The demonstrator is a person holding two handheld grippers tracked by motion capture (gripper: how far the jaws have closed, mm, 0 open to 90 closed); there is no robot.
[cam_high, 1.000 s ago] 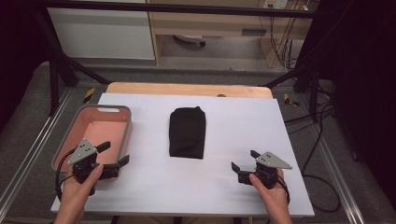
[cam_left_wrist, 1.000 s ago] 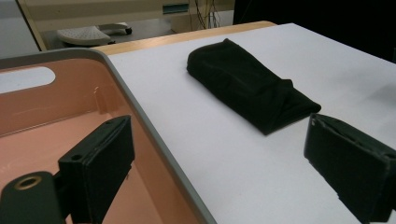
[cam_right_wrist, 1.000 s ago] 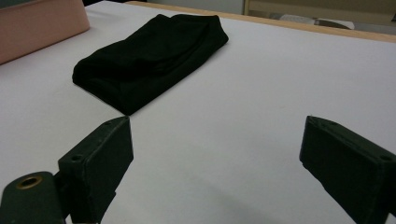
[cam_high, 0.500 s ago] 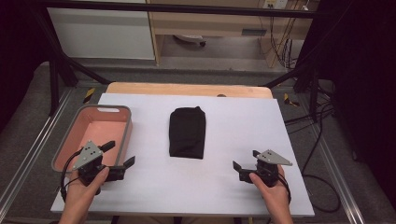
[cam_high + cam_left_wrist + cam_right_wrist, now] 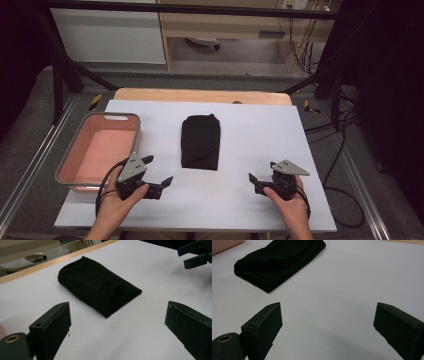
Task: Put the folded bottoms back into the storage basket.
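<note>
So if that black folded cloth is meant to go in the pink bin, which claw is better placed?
Probably the left claw: it is open, points at the black folded cloth, and sits beside the pink bin. The right claw, also open, would have to carry across the table.

Surface is a white sheet over a wooden top; a strip of bare wood shows along the far edge. Folded black cloth lies flat near the middle, long side running near-to-far, narrower at the far end. Pink bin with grey rim sits at the left side, overhanging the white sheet's left edge, well apart from the cloth. Small dark spot on the wood strip at the far edge, too small to identify.
</note>
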